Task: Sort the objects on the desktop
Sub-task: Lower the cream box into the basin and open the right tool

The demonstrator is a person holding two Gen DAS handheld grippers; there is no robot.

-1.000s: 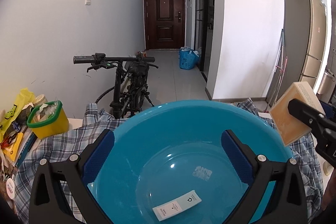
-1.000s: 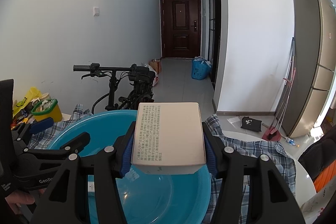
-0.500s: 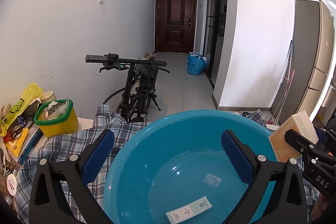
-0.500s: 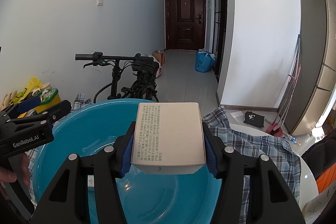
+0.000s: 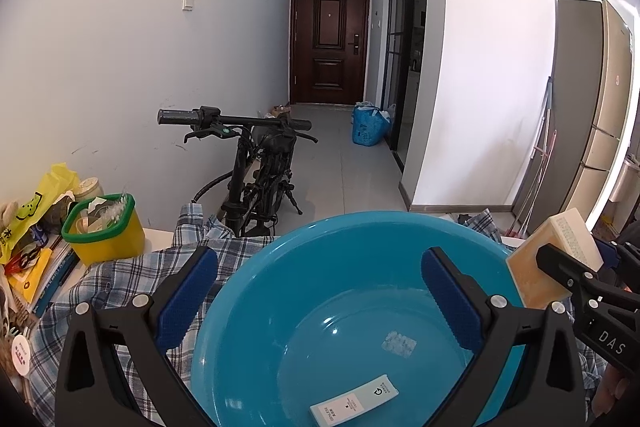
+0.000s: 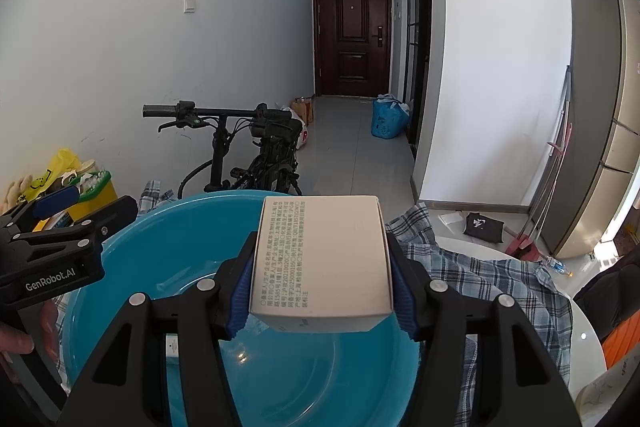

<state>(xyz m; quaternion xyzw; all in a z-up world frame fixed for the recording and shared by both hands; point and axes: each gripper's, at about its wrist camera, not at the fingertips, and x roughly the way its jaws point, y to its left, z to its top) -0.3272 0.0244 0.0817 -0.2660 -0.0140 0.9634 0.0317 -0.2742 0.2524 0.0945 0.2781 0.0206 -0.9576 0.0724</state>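
A blue basin (image 5: 340, 307) sits on a plaid cloth (image 5: 120, 279); it also shows in the right wrist view (image 6: 160, 235). A small white box (image 5: 354, 405) lies on the basin's floor. My right gripper (image 6: 320, 303) is shut on a beige carton (image 6: 320, 259) and holds it above the basin's right rim; the carton also shows in the left wrist view (image 5: 556, 259). My left gripper (image 5: 320, 303) is open and empty, above the basin's near left side.
A yellow bin with a green rim (image 5: 102, 233) stands at the left beside books and a yellow bag (image 5: 32, 211). A black bicycle (image 5: 256, 167) leans beyond the table's far edge. The white round table (image 6: 584, 335) shows bare at the right.
Both views have shifted a little. The left gripper has drawn back to the left of the basin. The right gripper still holds the carton over the basin.
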